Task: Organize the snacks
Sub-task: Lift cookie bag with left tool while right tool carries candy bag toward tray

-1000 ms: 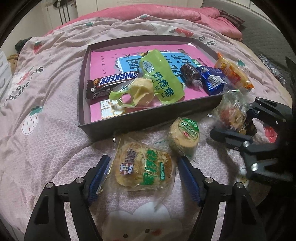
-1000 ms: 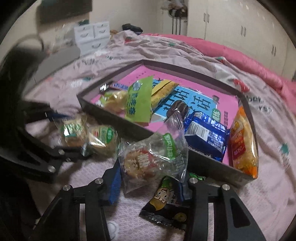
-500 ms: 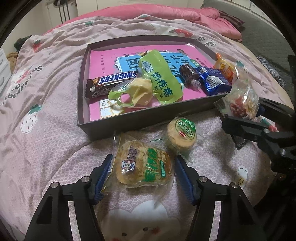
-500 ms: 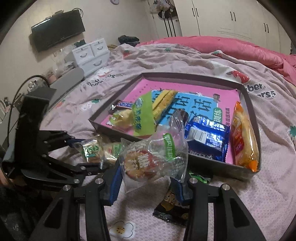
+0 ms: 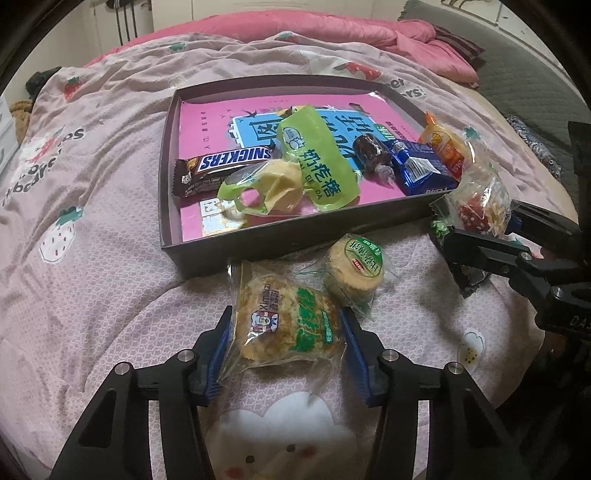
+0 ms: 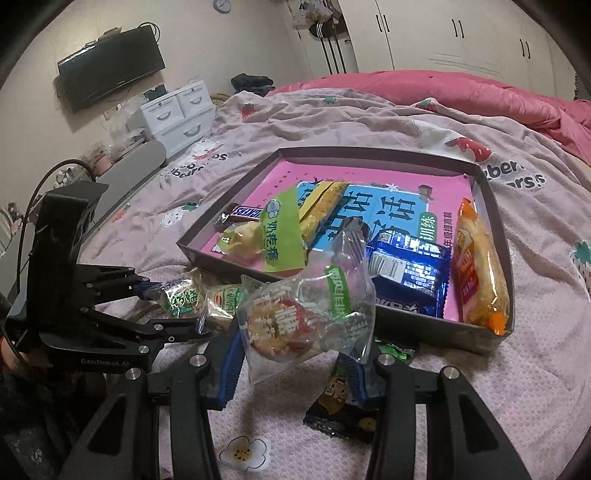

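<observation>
Black snack pkt (image 6: 345, 408) half-hidden under right gripper (image 6: 291, 363); label unreadable

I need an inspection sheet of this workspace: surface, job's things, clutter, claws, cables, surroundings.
Surface: pink strawberry-print bedspread.
Job's things: dark tray holding Snickers bar and other snacks; round green-label cake and dark packet lying outside.
Clutter: nothing seen.
Claws: left claw has just been closing around pastry packet; right claw shut on clear red-print packet.
Cables: black cable.
Surroundings: wall television, white drawers, wardrobe.
</observation>
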`<state>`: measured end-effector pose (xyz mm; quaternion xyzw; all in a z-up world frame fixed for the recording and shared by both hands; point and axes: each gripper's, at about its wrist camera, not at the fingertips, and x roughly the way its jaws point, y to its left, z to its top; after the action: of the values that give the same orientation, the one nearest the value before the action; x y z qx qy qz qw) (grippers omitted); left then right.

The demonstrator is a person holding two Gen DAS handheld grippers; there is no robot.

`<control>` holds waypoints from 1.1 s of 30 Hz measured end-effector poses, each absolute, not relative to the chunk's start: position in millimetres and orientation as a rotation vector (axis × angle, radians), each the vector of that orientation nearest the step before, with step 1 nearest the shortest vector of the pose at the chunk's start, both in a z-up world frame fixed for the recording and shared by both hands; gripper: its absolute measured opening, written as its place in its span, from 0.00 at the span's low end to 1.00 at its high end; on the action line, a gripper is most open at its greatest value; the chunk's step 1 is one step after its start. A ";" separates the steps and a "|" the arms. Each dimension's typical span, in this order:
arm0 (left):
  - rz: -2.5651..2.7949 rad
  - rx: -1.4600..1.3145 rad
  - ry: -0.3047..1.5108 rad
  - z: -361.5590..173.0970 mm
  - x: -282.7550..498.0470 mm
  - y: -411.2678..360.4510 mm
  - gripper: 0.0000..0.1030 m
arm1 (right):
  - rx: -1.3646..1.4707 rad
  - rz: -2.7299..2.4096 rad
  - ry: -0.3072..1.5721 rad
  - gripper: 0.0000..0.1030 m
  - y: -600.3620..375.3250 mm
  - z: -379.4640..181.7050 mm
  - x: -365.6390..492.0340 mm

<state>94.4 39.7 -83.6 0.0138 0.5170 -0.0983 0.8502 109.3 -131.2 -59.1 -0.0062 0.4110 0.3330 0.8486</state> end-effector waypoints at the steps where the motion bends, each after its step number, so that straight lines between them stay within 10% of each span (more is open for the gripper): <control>1: -0.209 0.027 1.091 -83.3 94.1 40.2 0.53 | -0.016 0.696 0.865 0.46 -132.2 -58.5 108.4; 33: -0.105 -0.046 1.050 -39.0 67.4 70.0 0.53 | 0.056 0.644 0.818 0.46 -155.4 -37.5 106.2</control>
<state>67.4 70.0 -39.0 -0.0218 0.5008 -0.0500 0.8638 106.2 -155.4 -37.5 0.0266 0.3909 0.3076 0.8671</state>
